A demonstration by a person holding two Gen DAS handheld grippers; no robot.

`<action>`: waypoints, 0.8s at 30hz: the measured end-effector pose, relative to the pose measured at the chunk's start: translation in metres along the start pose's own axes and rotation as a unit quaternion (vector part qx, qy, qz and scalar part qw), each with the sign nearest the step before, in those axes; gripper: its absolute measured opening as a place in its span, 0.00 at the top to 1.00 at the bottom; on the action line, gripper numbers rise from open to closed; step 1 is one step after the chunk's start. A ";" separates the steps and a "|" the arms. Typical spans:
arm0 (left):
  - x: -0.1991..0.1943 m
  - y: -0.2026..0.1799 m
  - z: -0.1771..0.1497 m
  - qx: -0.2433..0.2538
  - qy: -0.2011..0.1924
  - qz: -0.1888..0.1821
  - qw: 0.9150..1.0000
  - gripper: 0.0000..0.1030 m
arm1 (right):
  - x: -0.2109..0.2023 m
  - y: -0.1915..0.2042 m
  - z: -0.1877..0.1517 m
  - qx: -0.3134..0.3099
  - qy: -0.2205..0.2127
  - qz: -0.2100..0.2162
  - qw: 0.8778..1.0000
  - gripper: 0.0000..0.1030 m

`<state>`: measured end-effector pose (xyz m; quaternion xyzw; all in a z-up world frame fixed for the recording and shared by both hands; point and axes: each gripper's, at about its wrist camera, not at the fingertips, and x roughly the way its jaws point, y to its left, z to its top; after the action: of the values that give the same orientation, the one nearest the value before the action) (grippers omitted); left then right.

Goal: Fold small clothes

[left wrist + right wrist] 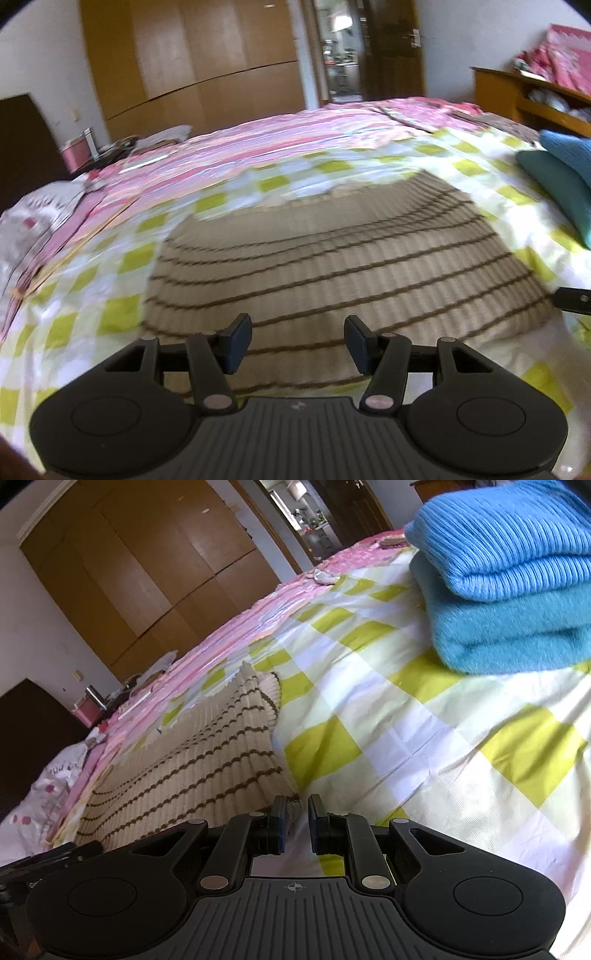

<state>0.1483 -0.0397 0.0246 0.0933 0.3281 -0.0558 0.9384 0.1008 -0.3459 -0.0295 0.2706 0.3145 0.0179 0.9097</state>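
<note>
left wrist view: the left gripper (298, 345) hangs above the near edge of the striped sweater (332, 266), its jaws spread wide with nothing between them and no pad touching the knit; the sweater lies flat in the middle of the checked bedsheet (92, 280), with bare sheet all round its left, far and right edges; to the right, well apart from the sweater, sits a stack of blue folded knits (557, 173); a pink striped quilt (258, 136) runs along the far side of the bed, and beyond it stand a wooden wardrobe (192, 55) and an open doorway (341, 51); the picture is blurred.

right wrist view: the right gripper (296, 823) sits low at the sweater's near right corner; its jaws stand close together with a narrow gap, and a bit of the knit's edge lies by the left pad, though i cannot tell whether it is pinched; the sweater is ribbed beige with thin brown wavy lines; wide open sheet, yellow-green and white squares, lies between it and the blue knits, a ribbed bright one resting on a fuzzier teal one.
</note>
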 end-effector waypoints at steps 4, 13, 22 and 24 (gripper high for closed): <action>0.002 -0.026 0.007 0.028 -0.001 -0.020 0.999 0.42 | 0.001 -0.005 -0.001 0.001 0.001 0.005 1.000 0.85; 0.004 -0.071 0.014 0.076 0.002 -0.049 0.996 0.42 | -0.002 -0.020 0.001 0.013 -0.005 0.002 1.000 0.85; 0.005 -0.101 0.015 0.107 0.010 -0.063 0.992 0.42 | 0.001 -0.026 0.005 0.016 -0.004 0.007 1.000 0.85; 0.005 -0.105 0.015 0.112 0.011 -0.066 0.991 0.42 | 0.001 -0.026 0.006 0.016 -0.003 0.009 1.000 0.85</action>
<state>0.1439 -0.1459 0.0187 0.1769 0.3354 -0.1530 0.9126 0.1014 -0.3709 -0.0396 0.2880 0.3096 0.0203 0.9060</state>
